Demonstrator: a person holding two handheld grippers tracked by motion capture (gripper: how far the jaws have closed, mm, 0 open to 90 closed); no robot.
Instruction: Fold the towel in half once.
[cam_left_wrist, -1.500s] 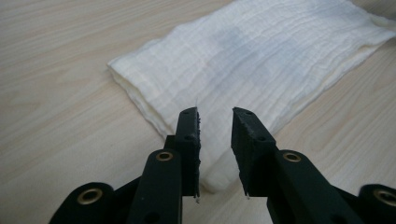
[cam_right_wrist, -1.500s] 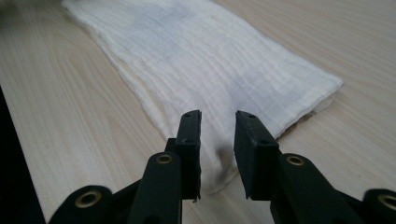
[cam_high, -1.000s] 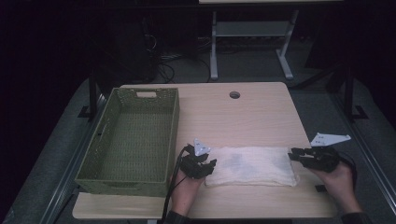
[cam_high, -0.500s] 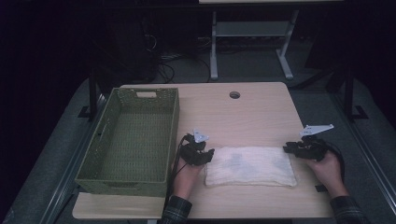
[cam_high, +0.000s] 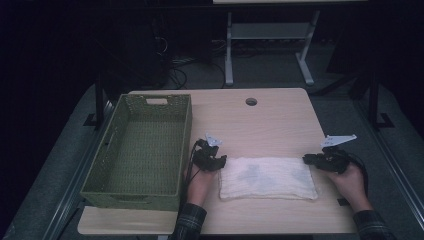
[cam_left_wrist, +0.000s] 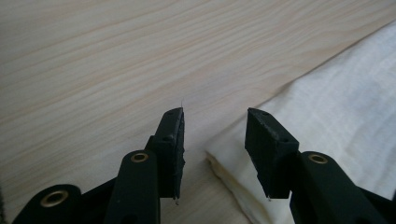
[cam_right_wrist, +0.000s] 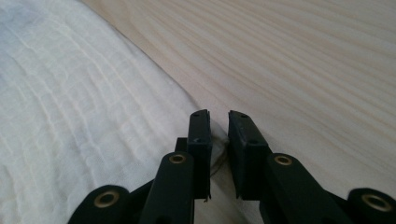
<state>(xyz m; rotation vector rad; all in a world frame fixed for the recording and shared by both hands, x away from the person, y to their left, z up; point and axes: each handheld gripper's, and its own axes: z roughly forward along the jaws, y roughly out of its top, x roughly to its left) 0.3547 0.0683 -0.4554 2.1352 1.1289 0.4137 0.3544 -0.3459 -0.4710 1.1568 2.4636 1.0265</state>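
A folded white cloth lies flat on the wooden table near its front edge. My left gripper is at the cloth's far left corner. In the left gripper view it is open, low over the table, with the cloth corner just inside its right jaw. My right gripper is at the cloth's far right corner. In the right gripper view its jaws are drawn to a narrow gap right at the cloth's edge, with a loose thread between them.
An empty green woven basket stands on the left part of the table, close beside my left gripper. A round cable hole is at the table's far edge. Dark floor and a metal stand lie beyond.
Both grippers have moved away from the person, from the cloth's near side up to its far corners. The right one also shifted a little left onto the corner.
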